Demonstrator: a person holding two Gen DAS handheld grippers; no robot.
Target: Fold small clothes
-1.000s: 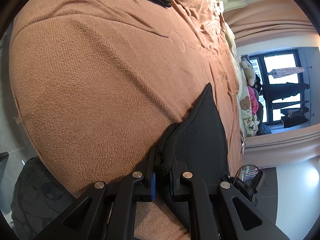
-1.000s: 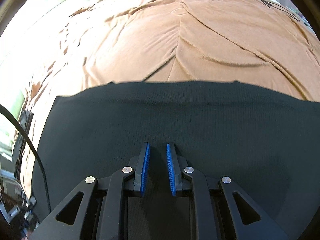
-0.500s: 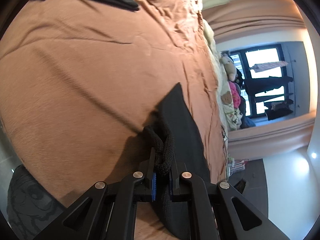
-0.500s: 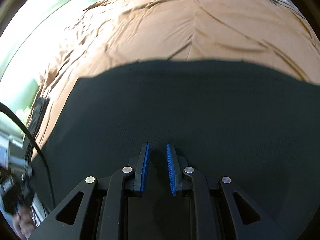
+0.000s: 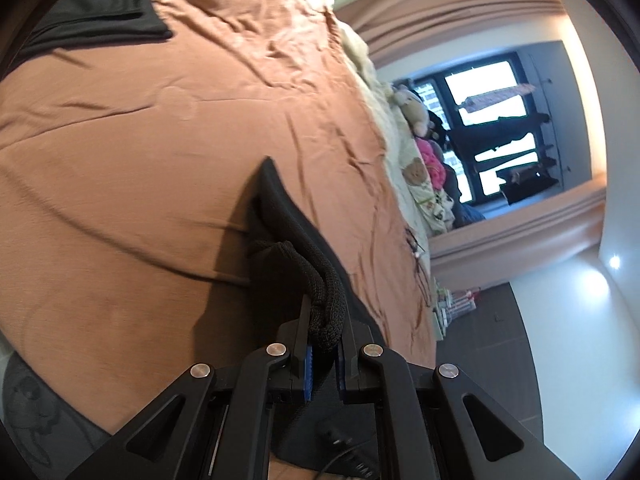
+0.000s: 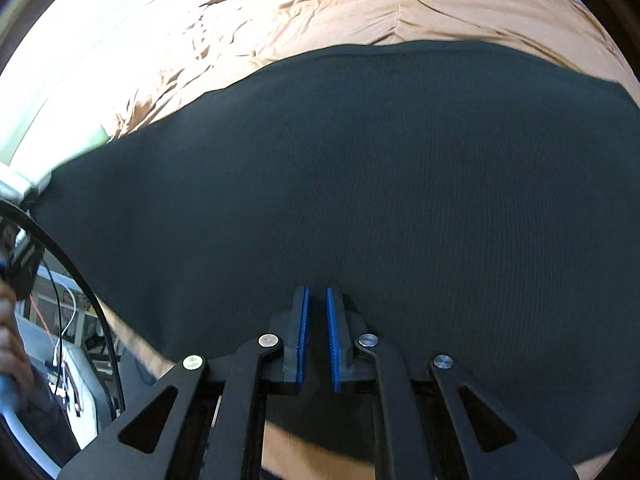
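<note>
Left gripper (image 5: 324,344) pinching bunched edge of black garment (image 6: 360,184), centre frame. Right gripper (image 6: 316,336) pressed together over it. Folded dark cloth (image 5: 92,12) upper left; bare brown bedspread (image 5: 120,160) between.

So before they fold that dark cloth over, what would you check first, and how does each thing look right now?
1. Left gripper clamped on the dark garment: ok, a bunched edge sits between its fingers.
2. Right gripper gripping cloth: cannot tell; the jaws have just been closing, and cloth lies under them.
3. Garment spread smooth: ok in the right wrist view.
4. Brown blanket bare ahead of the lifted edge: ok.
5. Other dark garment at the far corner apart from this one: ok.
</note>
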